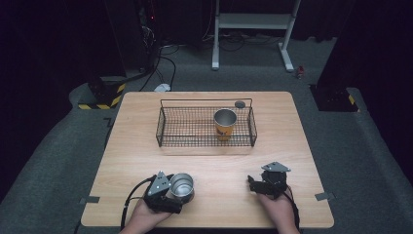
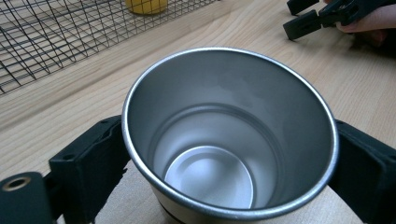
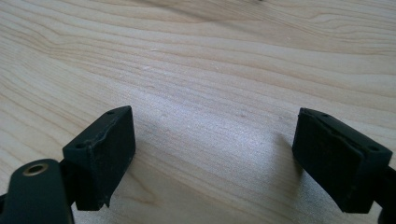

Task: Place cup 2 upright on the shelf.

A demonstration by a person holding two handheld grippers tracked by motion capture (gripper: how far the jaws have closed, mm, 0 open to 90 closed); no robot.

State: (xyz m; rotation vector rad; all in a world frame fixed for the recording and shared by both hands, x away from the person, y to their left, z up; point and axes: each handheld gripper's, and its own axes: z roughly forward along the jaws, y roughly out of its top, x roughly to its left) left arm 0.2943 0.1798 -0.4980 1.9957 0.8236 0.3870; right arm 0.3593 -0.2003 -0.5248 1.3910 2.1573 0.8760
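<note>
A light wooden table [image 1: 209, 170] stood on grey carpet [image 1: 350, 146]. Far behind, a white metal frame [image 1: 253, 29] rose against darkness; cables [image 1: 160, 58] trailed far left.

place: lab | signs: black curtains [image 1: 44, 44]; cables [image 1: 165, 58]; hazard-striped base [image 1: 102, 95]
</note>
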